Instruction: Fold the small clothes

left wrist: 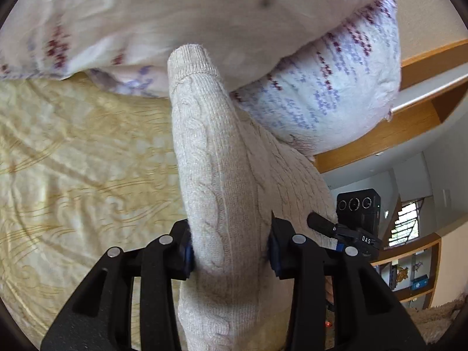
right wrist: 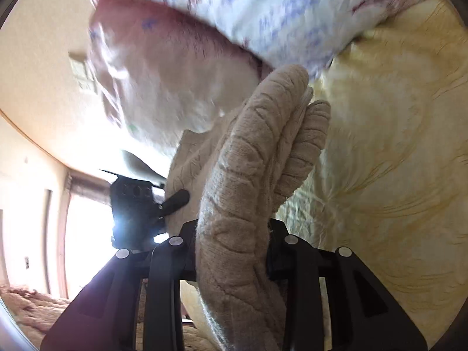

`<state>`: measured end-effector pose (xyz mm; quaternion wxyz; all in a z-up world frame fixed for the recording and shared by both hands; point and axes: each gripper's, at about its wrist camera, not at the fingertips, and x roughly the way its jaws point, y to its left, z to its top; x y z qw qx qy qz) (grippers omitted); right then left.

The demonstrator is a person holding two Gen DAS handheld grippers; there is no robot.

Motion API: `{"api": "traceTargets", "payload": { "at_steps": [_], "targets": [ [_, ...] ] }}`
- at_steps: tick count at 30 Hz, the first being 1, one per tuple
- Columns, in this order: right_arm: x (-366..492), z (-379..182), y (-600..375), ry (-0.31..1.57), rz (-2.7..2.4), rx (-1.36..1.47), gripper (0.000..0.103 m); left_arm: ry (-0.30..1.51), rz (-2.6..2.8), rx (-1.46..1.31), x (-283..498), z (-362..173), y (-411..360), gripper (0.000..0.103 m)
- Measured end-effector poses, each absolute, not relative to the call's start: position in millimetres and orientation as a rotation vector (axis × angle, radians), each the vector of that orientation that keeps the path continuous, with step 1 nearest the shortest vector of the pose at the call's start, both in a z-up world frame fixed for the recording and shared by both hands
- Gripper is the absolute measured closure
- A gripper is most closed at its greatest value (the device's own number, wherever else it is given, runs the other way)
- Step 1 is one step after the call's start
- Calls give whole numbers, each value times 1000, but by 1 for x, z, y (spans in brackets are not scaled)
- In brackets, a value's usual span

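Left gripper [left wrist: 231, 251] is clamped on the cream sweater [left wrist: 216, 158]; the right gripper [right wrist: 231, 251] pinches a bunched part of it. It hangs lifted above the bed [left wrist: 73, 152], near the pillow [left wrist: 321, 87]. No fold looks finished yet.

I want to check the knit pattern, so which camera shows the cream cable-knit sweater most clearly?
The left wrist view: the cream cable-knit sweater is sharp there, cables and ribbed cuff visible, clamped in the left gripper. The right wrist view shows it bunched and motion-blurred in the right gripper.
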<state>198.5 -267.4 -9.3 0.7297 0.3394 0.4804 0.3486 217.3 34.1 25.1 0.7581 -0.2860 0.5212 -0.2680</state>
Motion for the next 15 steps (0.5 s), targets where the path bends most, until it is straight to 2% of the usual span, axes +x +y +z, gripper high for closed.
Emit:
{"api": "traceTargets", "payload": {
  "at_steps": [3,5,7,10,14,15],
  "targets": [
    [203,-30,-250,1144,691,703,67,1186,-453,-635,212,-7,53,57],
    [204,-25,-257,1159,678,713,63,1161,-430,-666,206,-8,59,51],
    [206,-14,-268,1132,652,699,59,1112,-381,-609,201,8,64,46],
    [211,-5,-287,1085,599,763,59,1018,-329,-528,193,40,65,40],
    [211,-9,-311,1020,552,857,59,928,-380,-388,181,74,52,25],
    [216,-9,-310,1024,549,867,59,926,-398,-358,180,76,46,24]
  ]
}}
